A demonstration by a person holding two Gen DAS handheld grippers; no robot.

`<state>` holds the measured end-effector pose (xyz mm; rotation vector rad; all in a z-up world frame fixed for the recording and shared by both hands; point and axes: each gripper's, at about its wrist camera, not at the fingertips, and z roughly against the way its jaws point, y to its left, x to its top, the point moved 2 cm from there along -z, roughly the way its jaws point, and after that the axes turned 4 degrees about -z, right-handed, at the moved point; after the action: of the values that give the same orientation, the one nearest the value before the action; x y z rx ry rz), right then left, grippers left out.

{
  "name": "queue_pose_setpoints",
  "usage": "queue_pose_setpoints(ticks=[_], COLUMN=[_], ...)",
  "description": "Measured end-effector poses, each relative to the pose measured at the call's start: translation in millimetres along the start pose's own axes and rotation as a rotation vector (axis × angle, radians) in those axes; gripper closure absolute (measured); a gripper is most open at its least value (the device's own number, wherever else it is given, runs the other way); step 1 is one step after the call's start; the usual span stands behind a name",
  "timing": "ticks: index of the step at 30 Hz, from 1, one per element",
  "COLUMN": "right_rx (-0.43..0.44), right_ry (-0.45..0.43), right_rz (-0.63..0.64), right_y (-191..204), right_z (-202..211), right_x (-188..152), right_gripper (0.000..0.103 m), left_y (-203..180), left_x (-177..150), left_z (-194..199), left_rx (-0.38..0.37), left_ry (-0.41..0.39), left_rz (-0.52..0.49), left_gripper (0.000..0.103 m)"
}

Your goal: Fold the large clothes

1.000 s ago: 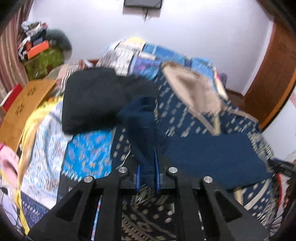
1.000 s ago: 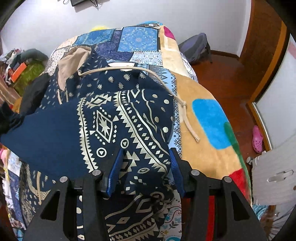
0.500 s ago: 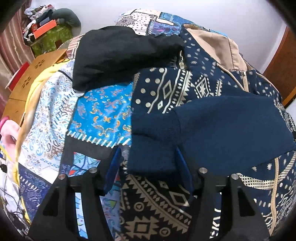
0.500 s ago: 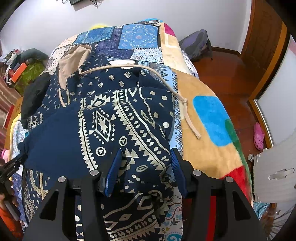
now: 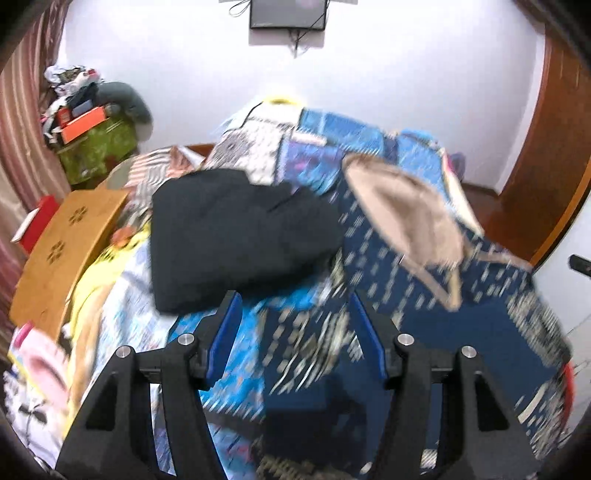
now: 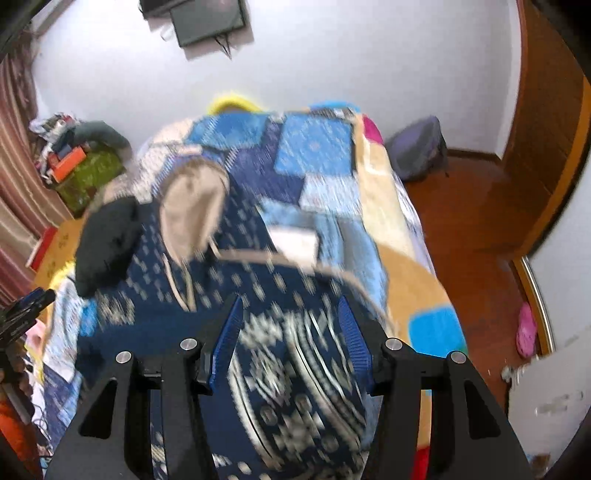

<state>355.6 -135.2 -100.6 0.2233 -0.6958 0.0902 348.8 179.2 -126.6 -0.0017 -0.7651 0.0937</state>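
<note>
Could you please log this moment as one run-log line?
left gripper: open, empty | right gripper: open, empty | patterned navy hoodie: on bed, below both | black garment: beside it

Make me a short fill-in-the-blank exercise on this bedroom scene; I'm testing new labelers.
1. The hood lining of the patterned hoodie is ____ in colour.
2. The folded garment beside the hoodie is ____.
3. The screen hangs on the ____.
4. The backpack sits on the ____.

Missing words: beige; black; wall; floor
</note>
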Motion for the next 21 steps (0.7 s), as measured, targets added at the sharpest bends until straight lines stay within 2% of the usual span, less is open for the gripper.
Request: queue_pose_setpoints(ticks=[4, 8, 14, 21], right_rx=[0.042, 0.083, 0.122, 0.095], right_ry=[-0.035, -0.024, 0.057, 0.188], right_rz=[0.003, -0.014, -0.055, -0.080], right_y=[16, 32, 50, 58], right_z=[-7, -37, -101, -184], right_x=[31, 61, 91, 107], right_gripper=[0.053, 0.053, 0.053, 0.053], left_y=[-8, -16, -24, -30], left_x=[33, 58, 84, 101], left_z=[-22, -59, -128, -191], left_rx=[-0.043, -0.099, -0.182, -0.202], left_ry=[-0.006, 0.026, 0.117, 0.175], left_rz=[0.006, 0.026, 0.080, 0.109], left_gripper=[0.043, 0.043, 0.044, 0.044])
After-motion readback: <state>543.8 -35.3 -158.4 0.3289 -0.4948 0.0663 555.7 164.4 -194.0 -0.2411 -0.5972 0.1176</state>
